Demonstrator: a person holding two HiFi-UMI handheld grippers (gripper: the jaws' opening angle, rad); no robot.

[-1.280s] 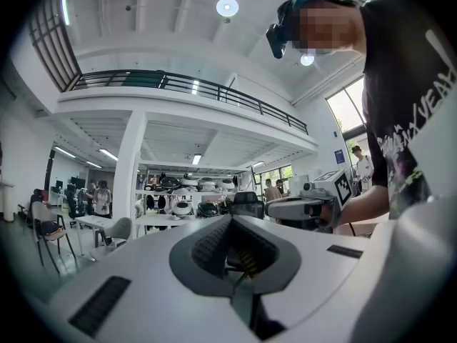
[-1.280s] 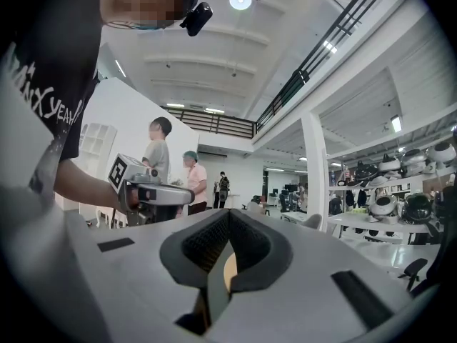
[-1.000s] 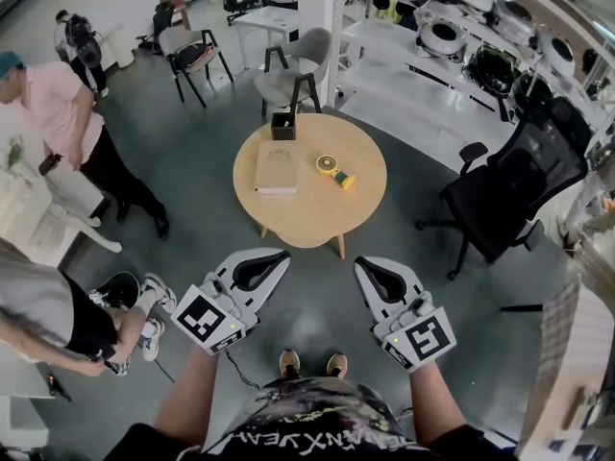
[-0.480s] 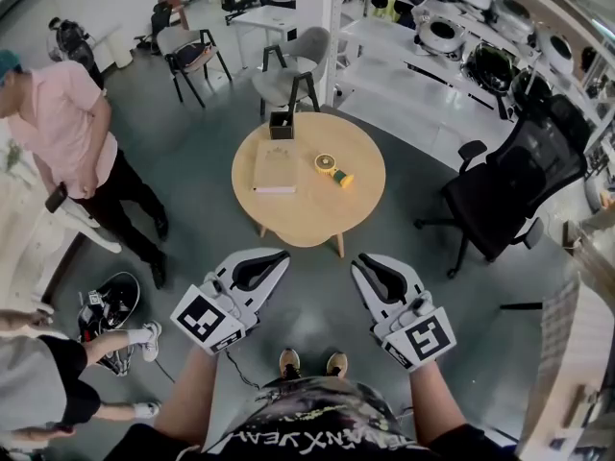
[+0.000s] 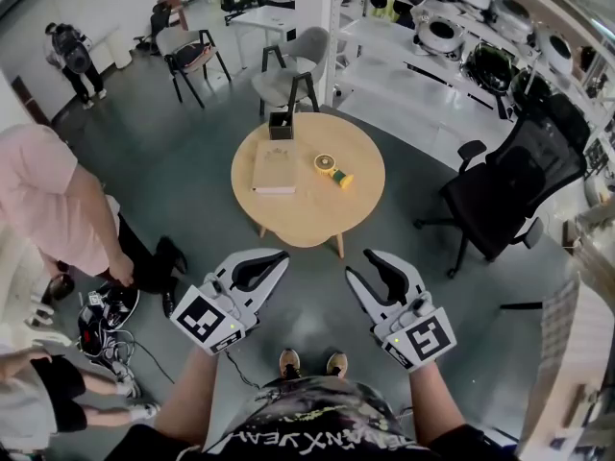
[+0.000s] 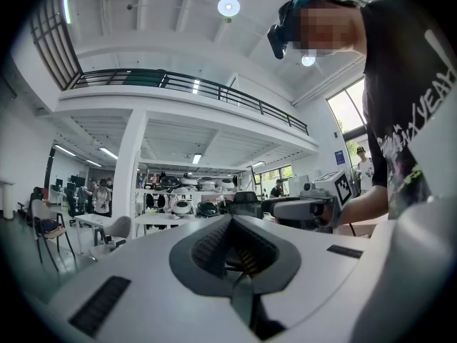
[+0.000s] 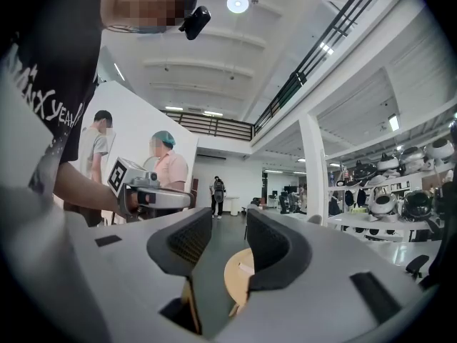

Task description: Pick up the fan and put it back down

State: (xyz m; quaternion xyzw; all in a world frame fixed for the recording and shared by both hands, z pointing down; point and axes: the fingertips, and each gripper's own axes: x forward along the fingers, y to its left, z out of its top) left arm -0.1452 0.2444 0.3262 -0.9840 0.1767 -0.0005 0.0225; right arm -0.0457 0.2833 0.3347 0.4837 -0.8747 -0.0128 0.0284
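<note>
Grey workshop floor lies beneath both level grippers, and a round wooden table (image 5: 317, 214) stands well ahead of them. The fan (image 5: 333, 170) lies on it, ahead and slightly left of the right gripper (image 5: 367, 263), whose jaws have just been opening and stand apart around nothing. The left gripper (image 5: 276, 256) has its jaws together, with a book (image 5: 276, 166) straight ahead.

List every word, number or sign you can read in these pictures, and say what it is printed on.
"YEAH": end of the print on the black T-shirt; the letters before it are unclear.
Marker cubes: black-and-white square patterns, no letters.
Book: cover too small to read.
Blue sign on the wall: too small to read.
</note>
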